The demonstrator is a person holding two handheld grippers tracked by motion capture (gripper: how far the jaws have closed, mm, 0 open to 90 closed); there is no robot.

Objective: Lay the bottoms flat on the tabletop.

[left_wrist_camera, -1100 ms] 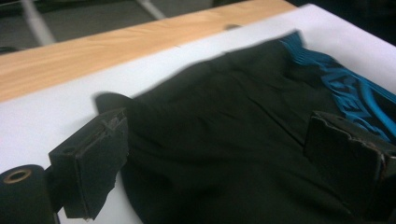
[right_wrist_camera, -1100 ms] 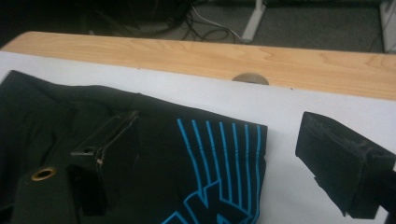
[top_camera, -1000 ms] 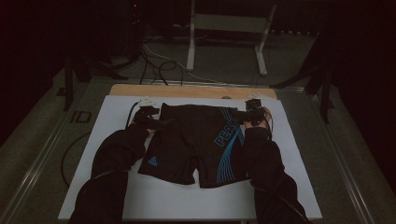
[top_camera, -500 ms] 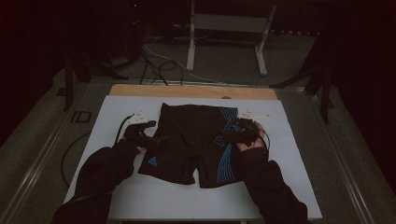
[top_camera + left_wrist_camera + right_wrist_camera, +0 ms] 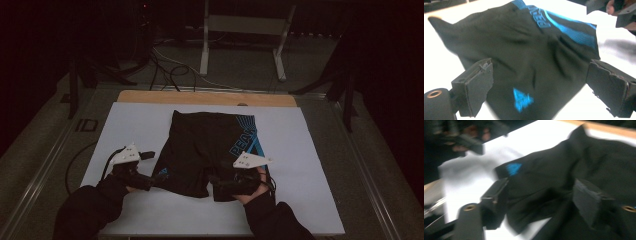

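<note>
Black shorts [image 5: 210, 145] with blue stripes and lettering lie flat on the white board [image 5: 305, 150]. My left gripper [image 5: 152, 178] sits at the left leg hem, near the small blue logo. In the left gripper view its jaws stand wide open [image 5: 539, 87] with the hem and logo [image 5: 522, 100] between them, untouched. My right gripper [image 5: 218, 184] is at the right leg hem. Its jaws [image 5: 541, 197] have just been closing; a fold of the shorts [image 5: 574, 165] lies between them, and the blurred pads still stand apart from it.
A wooden strip [image 5: 200, 97] runs along the board's far edge. Beyond it, cables [image 5: 167, 70] and a metal stand's legs [image 5: 240, 30] sit on the dark floor. A cable loops off the board's left side [image 5: 75, 165].
Both hands have pulled back from the far waistband corners toward me and now sit at the two leg hems. The shorts have stayed in place.
</note>
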